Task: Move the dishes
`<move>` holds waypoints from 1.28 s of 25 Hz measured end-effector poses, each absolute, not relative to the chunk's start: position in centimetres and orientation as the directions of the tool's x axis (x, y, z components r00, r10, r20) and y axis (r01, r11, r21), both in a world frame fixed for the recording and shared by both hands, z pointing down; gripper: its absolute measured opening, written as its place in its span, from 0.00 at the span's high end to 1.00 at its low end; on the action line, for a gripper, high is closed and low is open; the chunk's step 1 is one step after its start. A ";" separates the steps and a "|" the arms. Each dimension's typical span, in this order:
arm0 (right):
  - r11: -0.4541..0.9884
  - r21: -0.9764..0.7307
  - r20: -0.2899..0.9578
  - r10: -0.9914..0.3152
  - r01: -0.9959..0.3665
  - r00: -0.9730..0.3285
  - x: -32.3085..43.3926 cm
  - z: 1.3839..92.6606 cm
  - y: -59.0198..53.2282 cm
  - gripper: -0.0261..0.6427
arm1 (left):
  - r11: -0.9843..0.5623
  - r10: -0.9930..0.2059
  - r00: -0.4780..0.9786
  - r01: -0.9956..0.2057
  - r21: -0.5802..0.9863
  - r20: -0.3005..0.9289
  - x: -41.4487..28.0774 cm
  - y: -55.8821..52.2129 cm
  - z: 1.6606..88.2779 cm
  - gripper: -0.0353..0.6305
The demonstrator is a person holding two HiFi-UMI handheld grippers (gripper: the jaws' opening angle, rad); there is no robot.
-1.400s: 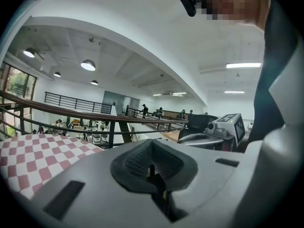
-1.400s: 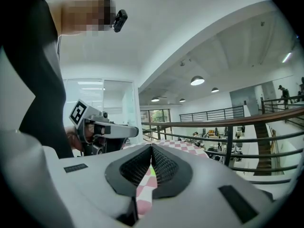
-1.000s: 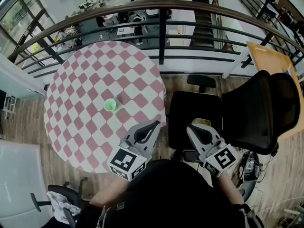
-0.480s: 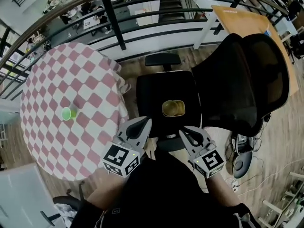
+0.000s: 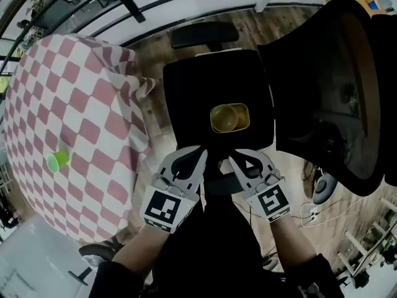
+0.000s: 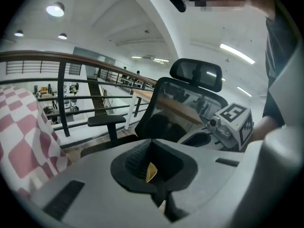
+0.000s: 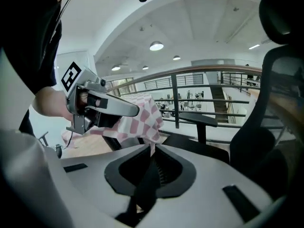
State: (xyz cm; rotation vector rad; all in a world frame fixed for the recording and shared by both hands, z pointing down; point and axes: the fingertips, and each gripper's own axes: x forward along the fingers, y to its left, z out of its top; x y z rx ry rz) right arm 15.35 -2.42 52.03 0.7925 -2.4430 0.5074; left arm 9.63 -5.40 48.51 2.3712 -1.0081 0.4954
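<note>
- Left gripper view looks along the left gripper (image 6: 151,142). Its jaws are pressed together with nothing between them. Only a yellow sliver of the dishes beyond shows through the hollow behind the tips.
- Right gripper view tells the same of the right gripper (image 7: 153,145): jaws closed on nothing, with checked cloth visible past the tips.
- Head view has both grippers held low and close to the person's body, side by side. Their noses point forward and slightly inward. I read this as a lining-up pose, with neither gripper opened yet for a grasp.
- Just ahead of the tips, and touching neither gripper, the yellow dishes (image 5: 230,118) sit on the black chair seat (image 5: 192,95). They look like one bowl nested in another. Stacked that way they would probably lift as one piece.
- Off to the left stands the bench (image 5: 80,104) under its red-and-white checked cloth. A green cup (image 5: 57,161) rests on it, well apart from the dishes. The bench seems the likely place to carry them to, though the task names none.
- The chair back (image 5: 347,73) rises to the right of the seat.
- Farthest off, a railing (image 6: 47,57) runs behind the bench.
</note>
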 end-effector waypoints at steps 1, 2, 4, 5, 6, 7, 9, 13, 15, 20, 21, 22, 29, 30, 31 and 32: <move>0.766 -0.191 0.588 -0.411 -0.614 -0.696 15.1 53.7 -2.9 0.92 | -0.572 -0.549 0.647 -0.753 0.326 0.529 9.4 -5.7 50.5 0.94; 0.773 -0.195 0.598 -0.394 -0.604 -0.698 14.8 55.3 -3.3 0.92 | -0.549 -0.547 0.634 -0.764 0.337 0.546 9.1 -5.9 52.4 0.94; 0.790 -0.192 0.618 -0.364 -0.583 -0.697 14.5 58.4 -4.3 0.92 | -0.520 -0.548 0.617 -0.780 0.348 0.565 8.8 -6.6 55.8 0.94; 0.800 -0.188 0.633 -0.346 -0.570 -0.693 14.4 60.0 -4.7 0.92 | -0.516 -0.543 0.615 -0.782 0.350 0.572 8.8 -6.8 57.3 0.94; 0.809 -0.188 0.651 -0.322 -0.557 -0.687 14.3 61.5 -5.0 0.92 | -0.516 -0.532 0.616 -0.780 0.354 0.581 9.0 -6.9 58.8 0.94; 0.816 -0.194 0.669 -0.295 -0.544 -0.682 14.2 63.0 -5.1 0.92 | -0.517 -0.515 0.619 -0.776 0.361 0.593 9.1 -6.7 60.3 0.94; 0.825 -0.217 0.696 -0.244 -0.522 -0.676 14.2 65.9 -4.6 0.91 | -0.510 -0.478 0.623 -0.771 0.381 0.619 9.3 -5.9 63.1 0.94; 0.850 -0.221 0.761 -0.156 -0.477 -0.630 14.1 71.3 -4.1 0.82 | -0.494 -0.450 0.605 -0.781 0.381 0.657 8.7 -5.7 68.1 0.94; 0.868 -0.195 0.811 -0.120 -0.457 -0.573 14.0 73.7 -3.6 0.82 | -0.487 -0.424 0.610 -0.777 0.399 0.670 8.4 -5.2 70.4 0.94; 0.883 -0.170 0.867 -0.077 -0.438 -0.492 13.7 77.9 -3.0 0.82 | -0.482 -0.382 0.632 -0.759 0.438 0.675 8.8 -3.7 73.3 0.94; 0.880 -0.176 0.874 -0.067 -0.441 -0.482 13.8 78.5 -3.0 0.82 | -0.484 -0.381 0.635 -0.756 0.440 0.672 9.0 -3.5 73.5 0.94; 0.875 -0.184 0.879 -0.058 -0.447 -0.474 14.0 79.1 -3.0 0.82 | -0.486 -0.383 0.637 -0.755 0.441 0.669 9.2 -3.5 73.5 0.94; 0.845 -0.197 0.895 -0.052 -0.497 -0.442 14.8 81.4 -4.1 0.84 | -0.479 -0.393 0.640 -0.755 0.447 0.660 9.2 -3.5 73.6 0.94; 0.853 -0.190 0.898 -0.049 -0.486 -0.437 14.7 81.5 -4.0 0.89 | -0.476 -0.397 0.639 -0.757 0.448 0.659 9.1 -3.5 73.4 0.94; 0.863 -0.177 0.902 -0.050 -0.474 -0.429 14.8 81.6 -3.9 0.90 | -0.474 -0.401 0.639 -0.758 0.449 0.656 9.1 -3.5 73.1 0.94; 0.873 -0.160 0.907 -0.055 -0.461 -0.418 14.9 81.7 -3.9 0.90 | -0.472 -0.406 0.640 -0.758 0.450 0.652 9.1 -3.6 72.8 0.94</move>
